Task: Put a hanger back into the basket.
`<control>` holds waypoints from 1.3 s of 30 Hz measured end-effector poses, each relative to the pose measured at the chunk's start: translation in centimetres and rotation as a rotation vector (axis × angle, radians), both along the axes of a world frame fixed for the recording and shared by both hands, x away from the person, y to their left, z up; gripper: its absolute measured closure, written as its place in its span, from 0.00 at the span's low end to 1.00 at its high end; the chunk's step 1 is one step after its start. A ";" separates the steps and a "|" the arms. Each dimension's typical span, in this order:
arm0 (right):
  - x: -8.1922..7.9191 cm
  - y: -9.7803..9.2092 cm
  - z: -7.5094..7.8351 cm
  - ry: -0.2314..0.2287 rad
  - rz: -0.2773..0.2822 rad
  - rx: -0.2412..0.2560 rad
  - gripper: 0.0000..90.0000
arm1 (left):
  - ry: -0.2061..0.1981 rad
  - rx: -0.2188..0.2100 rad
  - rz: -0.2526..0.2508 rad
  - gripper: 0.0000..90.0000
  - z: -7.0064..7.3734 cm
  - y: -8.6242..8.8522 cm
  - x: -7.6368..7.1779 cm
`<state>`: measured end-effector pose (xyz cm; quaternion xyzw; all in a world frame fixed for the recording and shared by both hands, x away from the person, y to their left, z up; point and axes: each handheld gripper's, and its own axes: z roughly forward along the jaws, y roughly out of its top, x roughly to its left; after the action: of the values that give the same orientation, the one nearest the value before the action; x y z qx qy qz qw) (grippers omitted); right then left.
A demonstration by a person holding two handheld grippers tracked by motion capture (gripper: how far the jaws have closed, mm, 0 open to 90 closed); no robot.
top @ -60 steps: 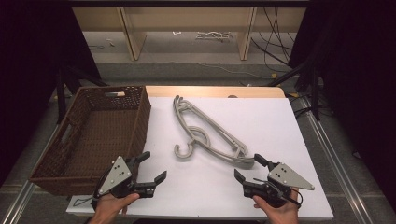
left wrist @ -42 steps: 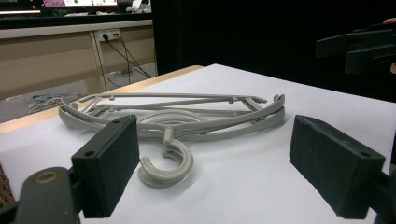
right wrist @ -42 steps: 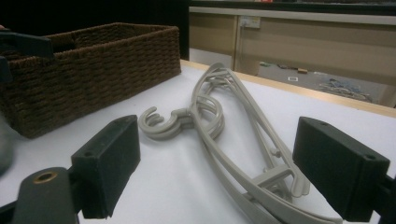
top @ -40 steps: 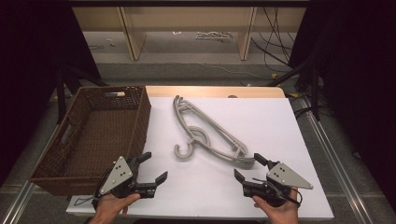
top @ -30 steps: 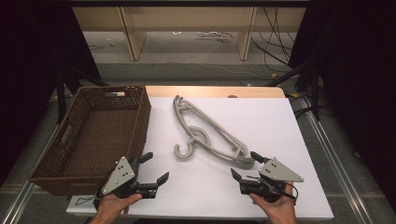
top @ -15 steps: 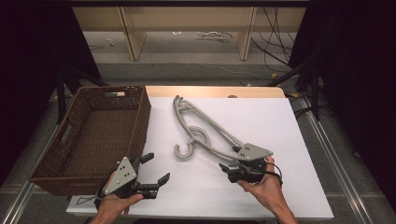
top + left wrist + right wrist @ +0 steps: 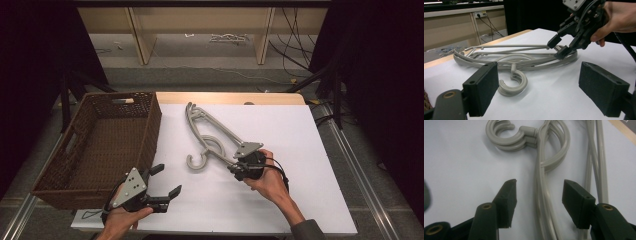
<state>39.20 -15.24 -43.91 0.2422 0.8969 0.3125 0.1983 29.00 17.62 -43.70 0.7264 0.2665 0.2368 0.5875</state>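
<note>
The right gripper view shows the right hand-held gripper [image 7: 537, 200] spread open, jaws either side of an arm of the grey hangers [image 7: 544, 170], which lie stacked mid-tabletop [image 7: 300, 130] beside the wicker basket [image 7: 107, 145]. The high view shows the left hand-held gripper [image 7: 167, 181] open near the front edge. Two seconds ago the right one was back there too

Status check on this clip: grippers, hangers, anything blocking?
Right gripper open, jaws straddling hangers, not closed. Left gripper open, idle near basket. Nothing in the way.
</note>
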 end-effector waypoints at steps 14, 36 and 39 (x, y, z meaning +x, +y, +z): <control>3.0 1.7 -1.7 0.068 0.013 -0.076 0.69 | 0.011 0.006 0.002 0.18 -0.1 -0.1 0.0; 4.2 2.1 -1.6 0.068 0.004 -0.079 0.91 | 0.014 0.012 -0.005 0.18 -0.1 -0.1 0.0; 4.2 1.9 -1.0 0.067 -0.006 -0.055 0.91 | 0.016 0.014 -0.004 0.18 -0.1 -0.1 0.0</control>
<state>43.36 -13.34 -44.87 0.2495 0.9107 0.2786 0.1755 28.97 17.50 -43.81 0.7331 0.2682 0.2316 0.5805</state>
